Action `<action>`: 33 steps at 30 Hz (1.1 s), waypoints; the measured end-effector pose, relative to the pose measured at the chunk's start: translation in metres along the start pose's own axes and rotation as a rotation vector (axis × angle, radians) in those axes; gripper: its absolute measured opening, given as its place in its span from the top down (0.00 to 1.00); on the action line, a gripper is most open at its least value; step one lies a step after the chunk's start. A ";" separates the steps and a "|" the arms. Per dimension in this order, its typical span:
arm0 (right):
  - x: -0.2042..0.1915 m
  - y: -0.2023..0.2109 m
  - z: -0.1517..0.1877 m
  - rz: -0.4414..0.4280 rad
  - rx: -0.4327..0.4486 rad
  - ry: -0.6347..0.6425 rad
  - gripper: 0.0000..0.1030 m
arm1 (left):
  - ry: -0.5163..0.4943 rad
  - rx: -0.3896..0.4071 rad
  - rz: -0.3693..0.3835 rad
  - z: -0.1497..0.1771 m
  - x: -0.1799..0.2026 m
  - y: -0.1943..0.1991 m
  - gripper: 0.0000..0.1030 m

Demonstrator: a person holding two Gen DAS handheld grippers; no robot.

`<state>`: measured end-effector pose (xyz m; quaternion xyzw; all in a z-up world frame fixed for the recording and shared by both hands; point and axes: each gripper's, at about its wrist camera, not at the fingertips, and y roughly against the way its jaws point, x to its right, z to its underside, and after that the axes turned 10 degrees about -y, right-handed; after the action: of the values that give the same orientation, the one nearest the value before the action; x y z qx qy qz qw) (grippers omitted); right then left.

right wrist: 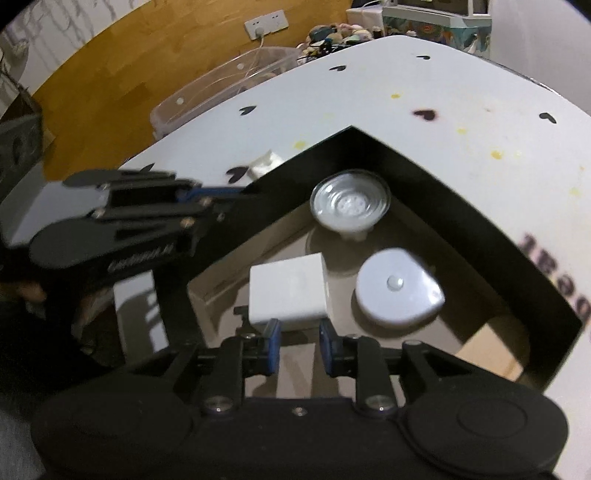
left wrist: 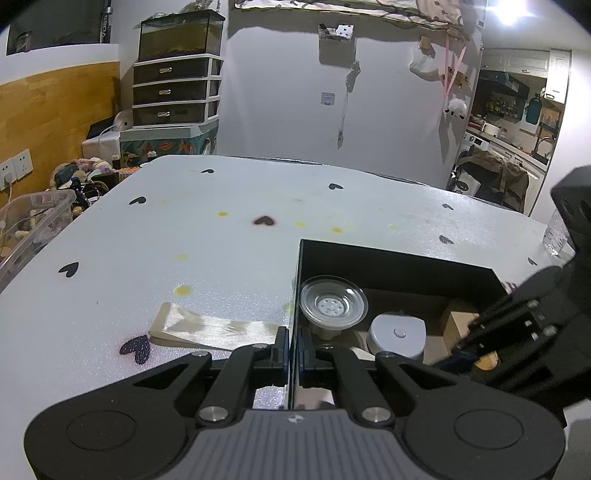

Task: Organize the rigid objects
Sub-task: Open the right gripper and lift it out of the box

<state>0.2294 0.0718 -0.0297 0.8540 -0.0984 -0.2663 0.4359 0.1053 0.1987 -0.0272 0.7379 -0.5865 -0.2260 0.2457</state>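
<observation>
Your left gripper is clamped on the black box wall. Your right gripper hangs released above the white block inside.

Dim room; a ceiling lamp flares at upper right. Fisheye bends every edge, the black box holds deep shadow, and the left gripper smears with motion blur

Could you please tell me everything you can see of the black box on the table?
The black box is an open-topped, thin-walled container, glossy black on its walls with a tan floor. It sits on the white table. Inside lie a clear suction cup, a white cube and a round white disc. The left gripper pinches its near wall.
</observation>
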 end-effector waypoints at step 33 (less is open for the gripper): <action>0.004 0.045 0.010 0.070 0.284 -0.135 0.50 | 0.002 -0.007 -0.010 -0.002 0.002 0.002 0.97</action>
<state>0.2302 0.0365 -0.0002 0.8832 -0.1938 -0.2913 0.3123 0.1061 0.1966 -0.0244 0.7403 -0.5816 -0.2287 0.2478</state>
